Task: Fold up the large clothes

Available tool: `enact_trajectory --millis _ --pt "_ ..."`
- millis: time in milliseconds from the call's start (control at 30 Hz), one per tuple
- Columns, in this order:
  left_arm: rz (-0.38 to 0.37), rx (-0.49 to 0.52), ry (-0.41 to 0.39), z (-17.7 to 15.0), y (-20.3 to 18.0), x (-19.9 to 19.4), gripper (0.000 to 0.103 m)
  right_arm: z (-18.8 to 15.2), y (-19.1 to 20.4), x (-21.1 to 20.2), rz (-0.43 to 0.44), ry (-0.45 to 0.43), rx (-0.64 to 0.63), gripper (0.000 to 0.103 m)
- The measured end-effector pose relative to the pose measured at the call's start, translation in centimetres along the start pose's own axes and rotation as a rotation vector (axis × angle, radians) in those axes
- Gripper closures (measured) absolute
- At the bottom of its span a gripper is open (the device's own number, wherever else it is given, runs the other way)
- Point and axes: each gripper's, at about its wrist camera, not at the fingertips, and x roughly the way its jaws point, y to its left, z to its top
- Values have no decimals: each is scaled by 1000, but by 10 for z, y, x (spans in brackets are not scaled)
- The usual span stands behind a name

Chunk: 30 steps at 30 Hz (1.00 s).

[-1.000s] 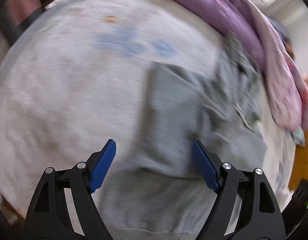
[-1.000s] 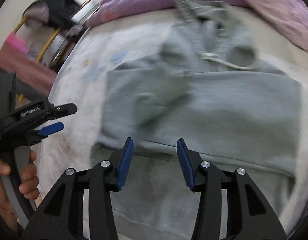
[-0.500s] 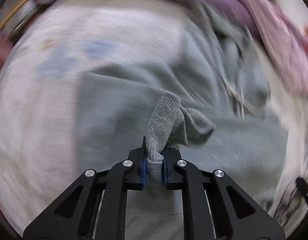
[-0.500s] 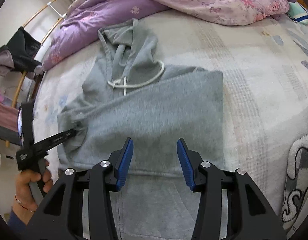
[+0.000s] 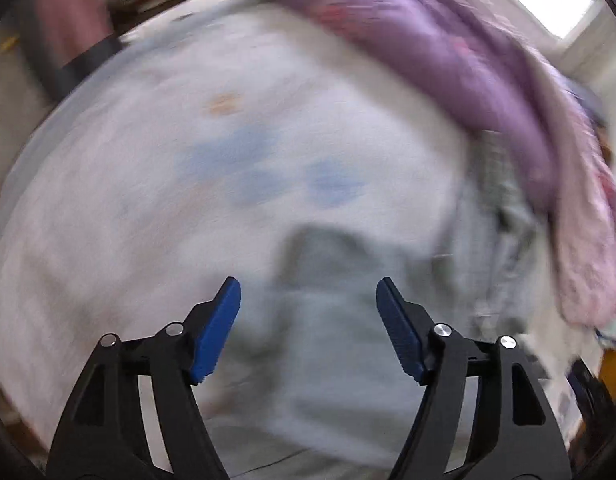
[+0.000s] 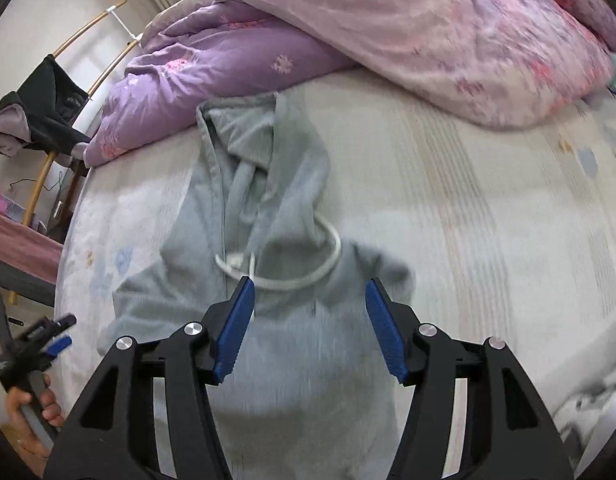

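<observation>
A grey hoodie (image 6: 268,248) lies flat on the bed, hood toward the quilts, its white drawstring (image 6: 304,276) looped below the neck. My right gripper (image 6: 310,328) hovers over the hoodie's chest with its jaws opening and nothing pinched between them. In the blurred left wrist view the hoodie (image 5: 332,280) shows as a grey fold below and right of centre. My left gripper (image 5: 308,328) hangs above that fold, jaws opening wide, with no cloth in them. The left gripper (image 6: 54,340) also appears at the hoodie's left edge in the right wrist view, held by a hand (image 6: 28,412).
Purple and pink quilts (image 6: 348,40) are heaped along the far side of the bed. The pale printed sheet (image 6: 488,220) stretches to the right of the hoodie. A chair with dark clothes (image 6: 40,104) and a wooden rack stand beyond the bed's left edge.
My left gripper held a bunch of grey fabric half a second ago and has let it go, jaws now wide. My right gripper has moved up toward the neck and widened.
</observation>
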Motion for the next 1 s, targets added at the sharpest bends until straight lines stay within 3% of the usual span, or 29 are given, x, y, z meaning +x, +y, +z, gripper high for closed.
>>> enact_trajectory --millis 33,100,167,233,300,367,433,533,667,700,733,800,867,933,1000 --pt "-53 43 8 9 -24 8 31 12 0 4 8 -7 0 47" --pt "-87 133 35 26 -70 23 30 30 1 14 11 -8 -5 46" --pt "-101 224 31 39 -106 33 16 49 1 32 47 31 -10 45" --pt "-49 315 37 52 -140 52 15 61 -3 47 51 62 17 45" --pt "-11 379 69 57 -158 68 15 65 -3 55 -6 119 2 45" --pt "-41 383 90 51 -159 69 15 55 -3 51 -50 191 -47 45" --pt "-20 370 102 45 -151 68 15 36 -14 42 -125 208 -42 40" --pt "0 332 130 29 -134 67 14 -8 -47 38 -217 312 60 38" --pt "11 302 175 13 -115 66 14 -47 -61 52 -79 397 181 38" --pt "8 286 185 10 -110 67 14 -51 -62 54 -82 388 178 45" --pt "20 280 196 9 -106 69 14 -54 -63 58 -72 378 156 71" --pt "29 276 194 9 -101 68 14 -56 -72 62 -68 380 171 89" --pt "36 287 180 11 -100 64 14 -50 -81 58 -127 354 135 94" --pt "38 307 154 14 -101 61 14 -44 -98 59 -238 330 95 98" --pt "43 313 140 17 -103 64 14 -40 -122 70 -248 343 139 98"
